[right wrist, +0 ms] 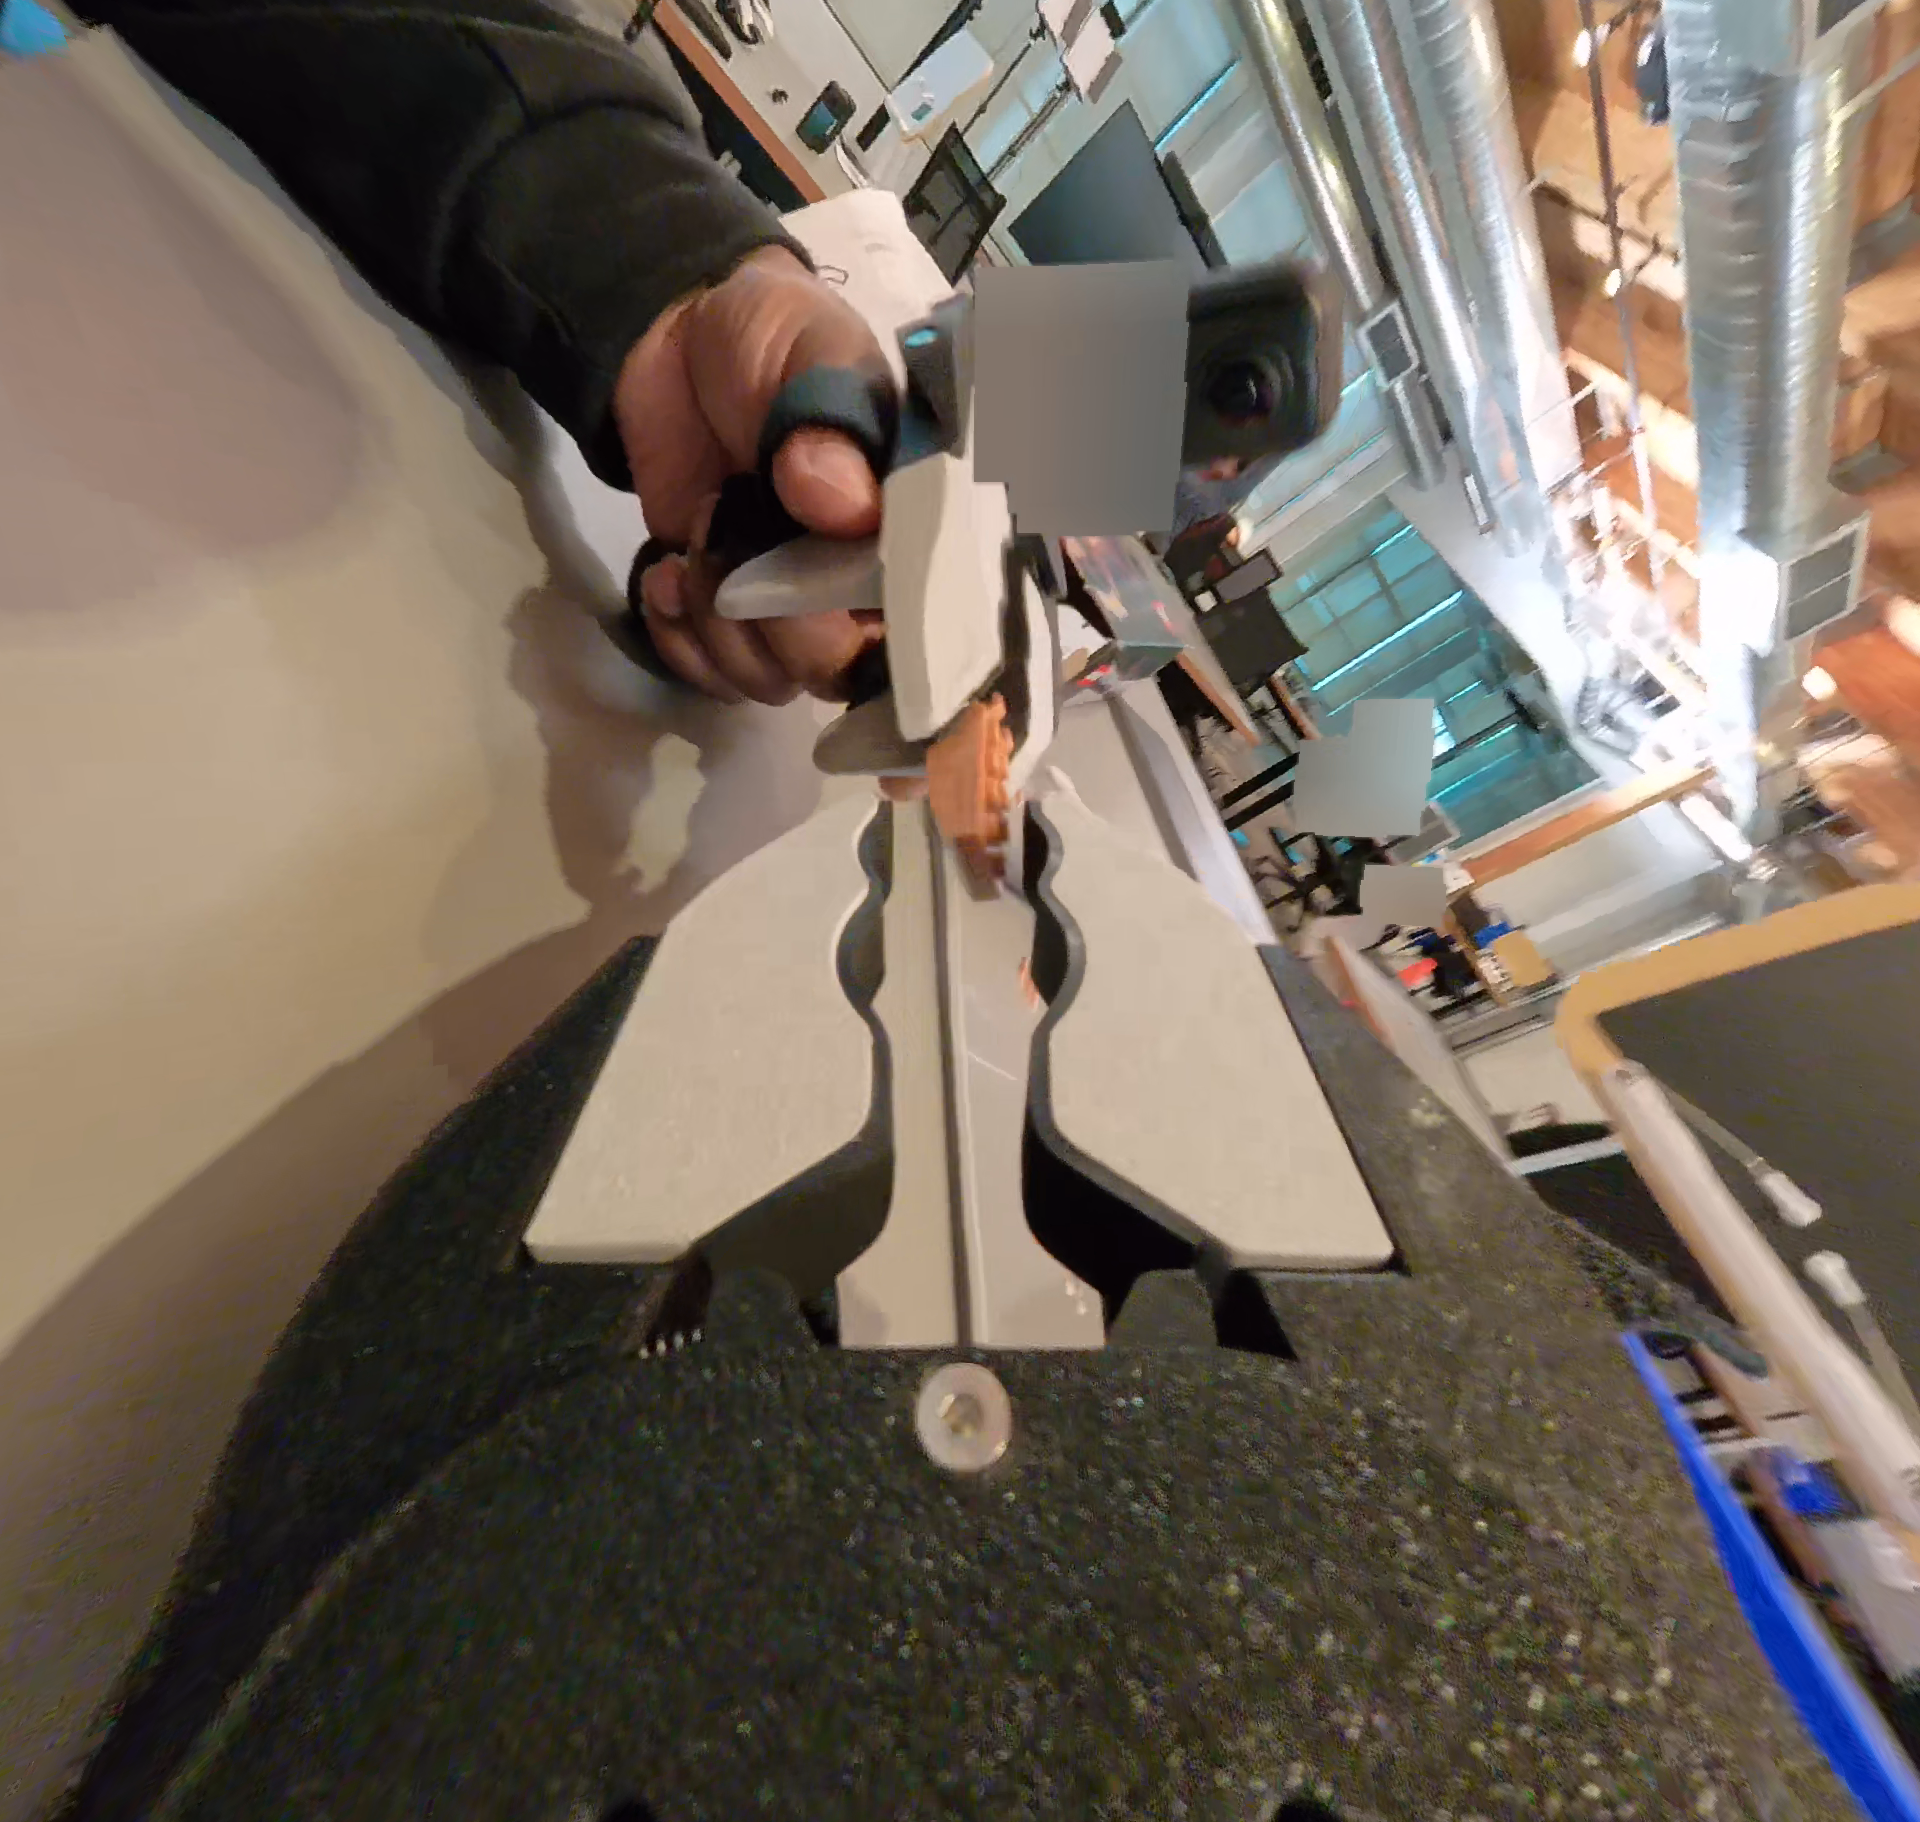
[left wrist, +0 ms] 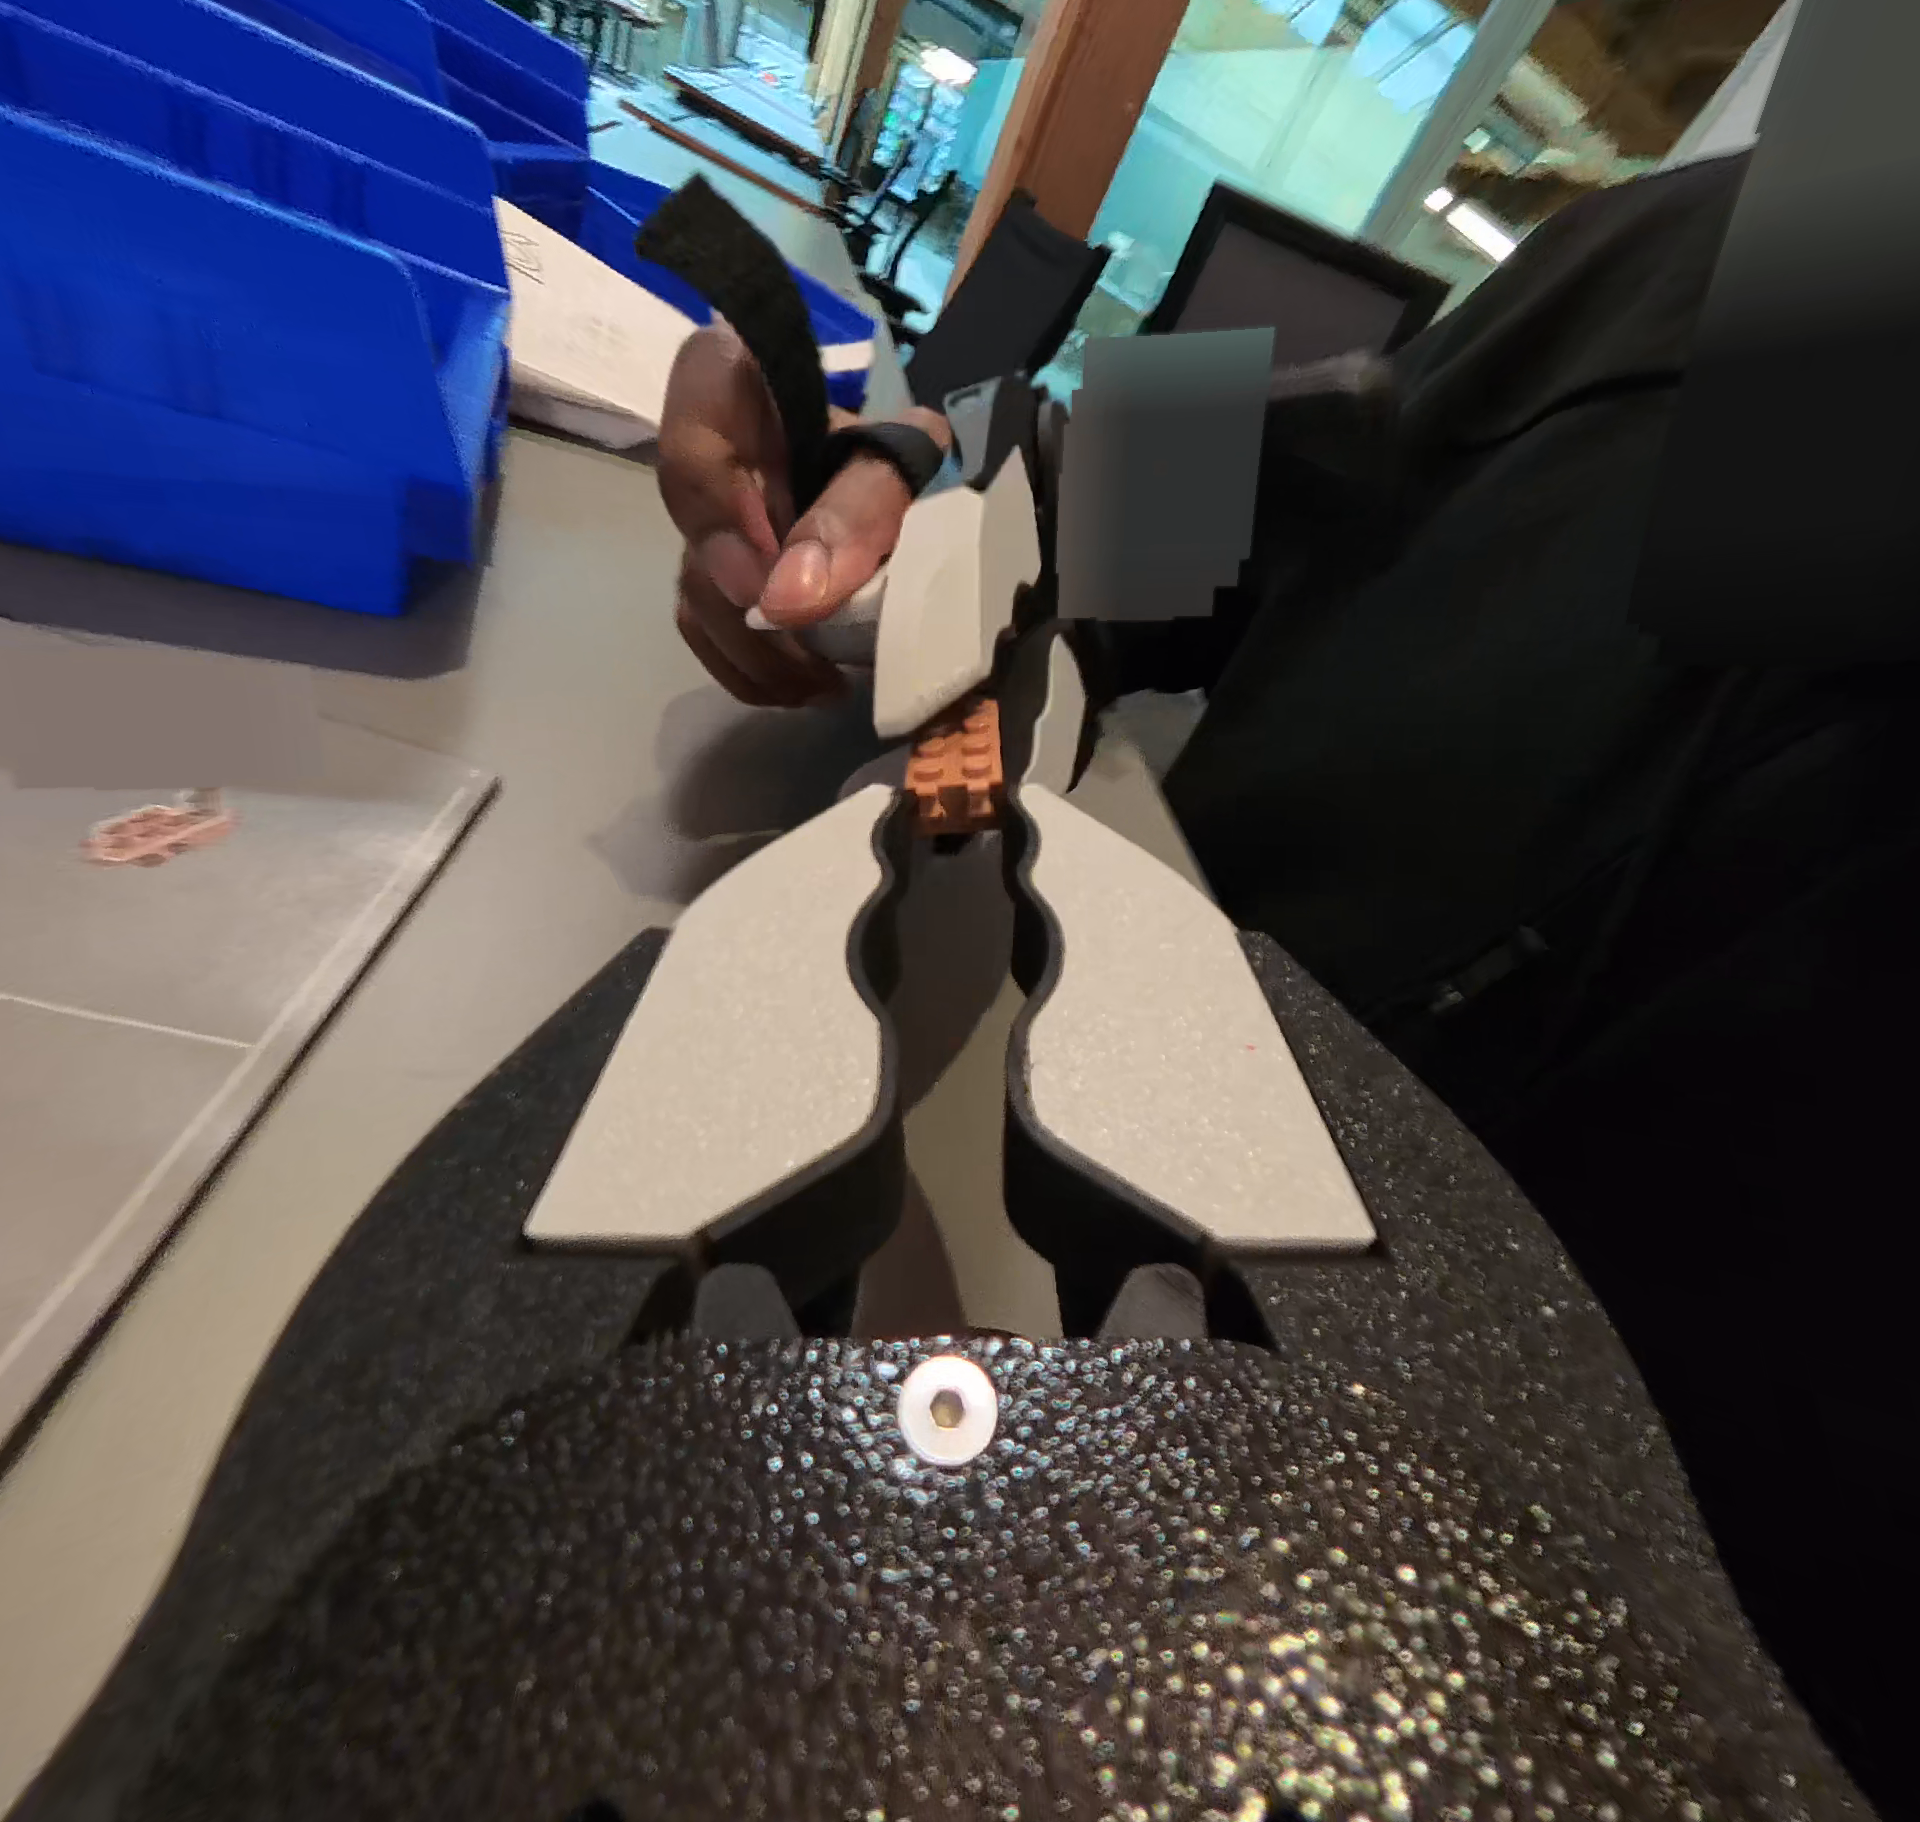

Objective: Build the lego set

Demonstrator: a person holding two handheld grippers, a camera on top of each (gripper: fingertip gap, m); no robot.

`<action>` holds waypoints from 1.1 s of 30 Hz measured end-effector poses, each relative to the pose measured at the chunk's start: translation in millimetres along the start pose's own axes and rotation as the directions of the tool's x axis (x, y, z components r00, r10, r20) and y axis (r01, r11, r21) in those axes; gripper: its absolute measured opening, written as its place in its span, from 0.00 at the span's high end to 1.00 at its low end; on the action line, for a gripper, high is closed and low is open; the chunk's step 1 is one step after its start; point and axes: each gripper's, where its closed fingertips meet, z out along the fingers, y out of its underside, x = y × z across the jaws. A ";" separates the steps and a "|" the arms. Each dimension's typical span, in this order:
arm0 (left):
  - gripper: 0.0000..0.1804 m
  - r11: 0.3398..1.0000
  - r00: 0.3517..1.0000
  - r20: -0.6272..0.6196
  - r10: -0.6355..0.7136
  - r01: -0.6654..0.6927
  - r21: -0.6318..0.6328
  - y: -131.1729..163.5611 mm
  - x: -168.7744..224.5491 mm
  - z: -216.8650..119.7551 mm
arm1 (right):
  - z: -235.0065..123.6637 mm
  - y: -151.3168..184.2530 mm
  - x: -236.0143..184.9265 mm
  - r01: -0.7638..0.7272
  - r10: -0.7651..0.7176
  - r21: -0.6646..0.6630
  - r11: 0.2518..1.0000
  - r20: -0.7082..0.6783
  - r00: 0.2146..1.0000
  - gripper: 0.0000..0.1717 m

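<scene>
- Left gripper [left wrist: 954, 816] clamps one end of an orange brick [left wrist: 956, 770], steadying it above the table [left wrist: 582, 546].
- Right gripper [right wrist: 961, 837] pinches the far end (a two-handed hold).

An orange-brown studded brick [left wrist: 954, 770] sits between pale grey tongs fingers [left wrist: 748, 1003] edged in black. The tongs' body [left wrist: 935, 1564] is black with a glittery speckle and a white screw head [left wrist: 947, 1407]. Far left stand bright blue bins [left wrist: 229, 318] on the light grey table [left wrist: 582, 692]. The sleeve [right wrist: 416, 110] is black, the far tongs [right wrist: 940, 619] pale grey.
</scene>
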 end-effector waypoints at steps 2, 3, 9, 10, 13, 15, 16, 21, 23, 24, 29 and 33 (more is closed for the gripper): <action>0.91 0.996 0.994 0.068 0.080 -0.078 -0.034 2.2 -7.1 -4.5 | -3.7 6.0 6.1 -0.110 0.110 -0.012 0.994 0.002 0.994 0.86; 0.91 0.992 0.988 0.102 0.116 -0.111 -0.051 3.4 -11.0 -6.8 | -5.1 9.6 8.8 -0.169 0.169 -0.022 0.985 0.007 0.986 0.85; 0.91 0.957 0.942 0.229 0.246 -0.197 -0.215 19.9 -30.4 -12.8 | -6.0 34.9 -1.5 -0.448 0.473 -0.196 0.872 0.102 0.875 0.94; 0.91 0.945 0.931 0.246 0.268 -0.205 -0.253 24.3 -34.0 -13.3 | -5.9 37.3 -5.5 -0.462 0.494 -0.222 0.858 0.119 0.861 0.95; 0.91 0.901 0.898 0.272 0.345 -0.236 -0.364 37.5 -41.8 -14.2 | -6.0 45.0 -17.9 -0.471 0.529 -0.297 0.831 0.160 0.833 0.95; 0.91 0.869 0.880 0.279 0.384 -0.243 -0.431 46.6 -46.1 -14.9 | -6.2 46.2 -18.7 -0.479 0.541 -0.309 0.822 0.160 0.825 0.97; 0.91 0.853 0.873 0.279 0.400 -0.243 -0.462 51.0 -48.1 -15.3 | -6.1 47.1 -16.7 -0.491 0.551 -0.308 0.815 0.146 0.822 0.96; 0.91 0.796 0.853 0.265 0.449 -0.247 -0.553 65.1 -51.8 -15.7 | -7.8 55.2 -13.3 -0.470 0.529 -0.332 0.818 0.111 0.842 0.96; 0.91 0.785 0.851 0.262 0.455 -0.245 -0.569 67.8 -52.5 -16.1 | -8.3 59.8 -15.7 -0.433 0.497 -0.356 0.828 0.109 0.861 0.95; 0.91 0.782 0.850 0.263 0.456 -0.242 -0.574 68.6 -52.9 -16.3 | -8.1 60.4 -16.1 -0.423 0.487 -0.360 0.831 0.106 0.867 0.96; 0.91 0.775 0.852 0.263 0.453 -0.231 -0.588 71.4 -54.0 -16.8 | -8.0 60.6 -14.8 -0.446 0.506 -0.365 0.817 0.084 0.859 0.98; 0.91 0.777 0.855 0.263 0.448 -0.226 -0.588 71.8 -54.1 -16.6 | -7.8 56.9 -13.3 -0.491 0.548 -0.350 0.797 0.080 0.832 1.00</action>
